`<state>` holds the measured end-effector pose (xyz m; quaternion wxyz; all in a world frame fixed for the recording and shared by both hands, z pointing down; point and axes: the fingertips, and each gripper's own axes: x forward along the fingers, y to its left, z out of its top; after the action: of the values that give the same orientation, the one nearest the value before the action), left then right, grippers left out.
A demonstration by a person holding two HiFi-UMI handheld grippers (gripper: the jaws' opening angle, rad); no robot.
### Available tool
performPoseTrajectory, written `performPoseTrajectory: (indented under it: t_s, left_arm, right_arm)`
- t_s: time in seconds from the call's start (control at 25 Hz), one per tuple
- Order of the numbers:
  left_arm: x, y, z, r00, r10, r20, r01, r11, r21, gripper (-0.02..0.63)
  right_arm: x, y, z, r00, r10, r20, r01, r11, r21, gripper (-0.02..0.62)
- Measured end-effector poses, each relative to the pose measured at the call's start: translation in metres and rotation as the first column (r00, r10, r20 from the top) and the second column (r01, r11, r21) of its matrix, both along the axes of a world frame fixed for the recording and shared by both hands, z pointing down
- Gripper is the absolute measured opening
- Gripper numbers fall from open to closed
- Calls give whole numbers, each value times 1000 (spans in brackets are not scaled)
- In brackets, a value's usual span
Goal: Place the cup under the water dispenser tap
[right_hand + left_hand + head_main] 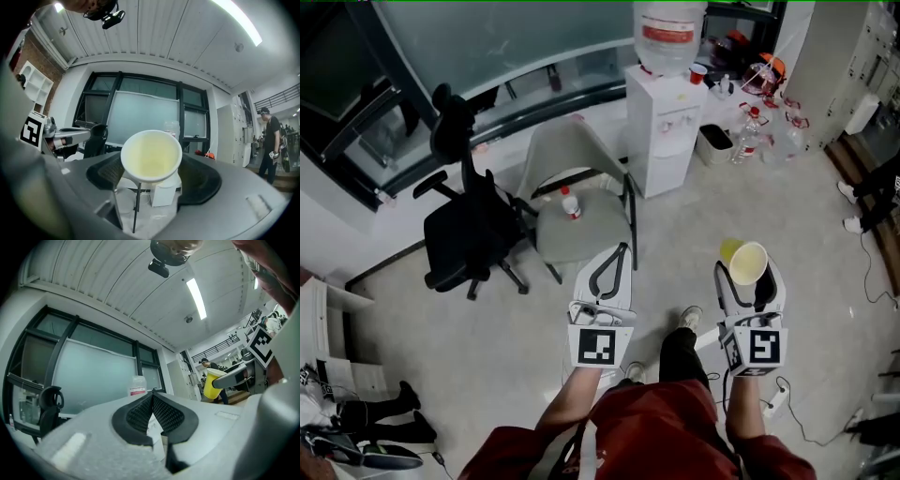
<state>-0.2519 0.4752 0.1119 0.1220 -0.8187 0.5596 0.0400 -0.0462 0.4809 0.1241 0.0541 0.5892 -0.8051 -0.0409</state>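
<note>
My right gripper (748, 270) is shut on a yellow paper cup (747, 262), one pad on each side of it. The cup (151, 157) is tilted, its empty mouth turned back toward the right gripper view. The white water dispenser (664, 131), with a large bottle (668, 33) on top, stands several steps ahead by the window wall. It is partly hidden behind the cup in the right gripper view. My left gripper (620, 255) is shut with nothing in it, its fingertips (151, 401) meeting. The cup (213, 385) shows at the right of the left gripper view.
A grey chair (581, 211) with a small bottle (570, 203) on its seat stands just ahead of my left gripper. A black office chair (473, 230) is at its left. Bottles (752, 133) and a bin (713, 142) crowd the floor right of the dispenser. A person (269, 140) stands far right.
</note>
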Motion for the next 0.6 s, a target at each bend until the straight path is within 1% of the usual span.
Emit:
performPoseTrajectory:
  t_s: [0.2, 0.36, 0.48, 0.6]
  left_arm:
    - [-2, -15, 10, 1000, -18, -23, 18, 1000, -17, 3]
    - [6, -38, 13, 1000, -19, -1, 19, 1000, -11, 3]
    - [17, -57, 13, 1000, -19, -5, 19, 1000, -16, 3]
    - [30, -84, 14, 999, -20, 30, 21, 1000, -13, 3]
  right_arm:
    - [1, -18, 8, 1000, -8, 1, 8, 1000, 3, 348]
    - [8, -43, 16, 1000, -8, 7, 8, 1000, 3, 348]
    - [19, -63, 23, 1000, -10, 22, 11, 1000, -5, 348]
    - [30, -90, 32, 999, -16, 33, 16, 1000, -16, 348]
